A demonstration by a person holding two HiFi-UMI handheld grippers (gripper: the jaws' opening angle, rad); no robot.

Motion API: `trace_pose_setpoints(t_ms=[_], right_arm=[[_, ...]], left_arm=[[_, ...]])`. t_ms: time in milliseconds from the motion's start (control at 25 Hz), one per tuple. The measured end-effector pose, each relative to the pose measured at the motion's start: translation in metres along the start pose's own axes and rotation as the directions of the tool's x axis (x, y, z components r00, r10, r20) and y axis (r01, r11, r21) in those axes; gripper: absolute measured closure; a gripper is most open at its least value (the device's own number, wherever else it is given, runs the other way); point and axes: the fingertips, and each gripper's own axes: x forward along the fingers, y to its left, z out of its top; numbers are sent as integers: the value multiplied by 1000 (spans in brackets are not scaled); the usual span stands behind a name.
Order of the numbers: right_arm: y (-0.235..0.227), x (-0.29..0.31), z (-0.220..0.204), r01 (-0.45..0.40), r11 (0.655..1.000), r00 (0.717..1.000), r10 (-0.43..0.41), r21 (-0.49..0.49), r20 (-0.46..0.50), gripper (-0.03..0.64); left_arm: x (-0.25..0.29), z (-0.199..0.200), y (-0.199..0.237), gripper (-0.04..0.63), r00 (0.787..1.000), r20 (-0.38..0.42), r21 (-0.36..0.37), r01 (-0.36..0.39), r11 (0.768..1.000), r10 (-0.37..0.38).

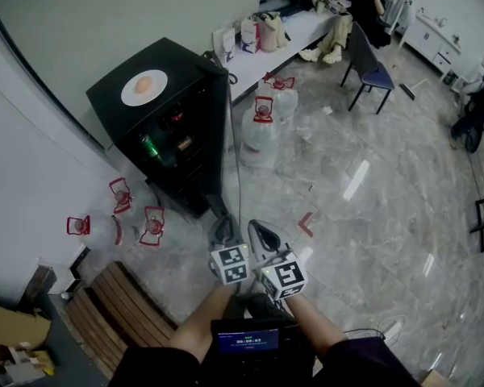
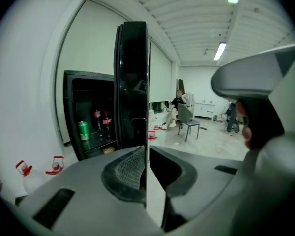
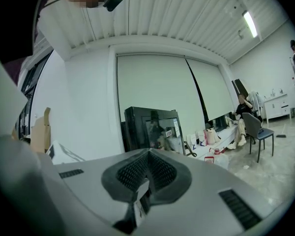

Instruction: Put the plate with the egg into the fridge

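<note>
Two pairs of tongs sit low in the head view, side by side and close together above the marble floor [image 1: 371,184]: the left tongs [image 1: 223,230] and the right tongs [image 1: 263,235]. In their own view we see the right tongs fully closed, pads pressed together with nothing between them. The left tongs look closed as well, though the wide lens may leave a hairline between the pads; nothing is held there either. The plate [image 1: 143,88] lies on top of the black fridge [image 1: 189,75], with the egg [image 1: 143,84] resting at its middle, well apart from both tongs. The fridge door [image 2: 132,82] stands open and shows edge-on in the left gripper view. Inside we make out a green can [image 2: 83,131] and two dark bottles [image 2: 101,122]. Clear water jugs [image 1: 262,131] with red handles stand on the floor just beside the fridge. Farther back a person [image 1: 343,22] sits by a long table [image 1: 306,31], next to a chair [image 1: 371,69].
</note>
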Motion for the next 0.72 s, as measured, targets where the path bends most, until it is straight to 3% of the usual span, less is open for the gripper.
trace_pose_setpoints(t_ms=[160,320,440,560,720], right_arm=[[-7,-9,-2,35,999,999,-35,5,3,608],[-4,-9,-4,36,999,999,-36,11,3,609],[7,-1,-4,29,1000,999,-29,1,-22,609],[26,15,-1,14,998,999,-16,-54,-48,608],[58,52,14,-25,968,1000,26,-248,1,607]], left_arm=[[-24,9,-14,582,990,83,39,112,993,-115],[-42,29,4,587,973,146,48,175,983,-181],[-54,56,29,588,952,208,97,207,974,-223],[-60,88,55,586,919,243,230,256,939,-310],[-64,139,104,586,888,235,405,281,870,-396]])
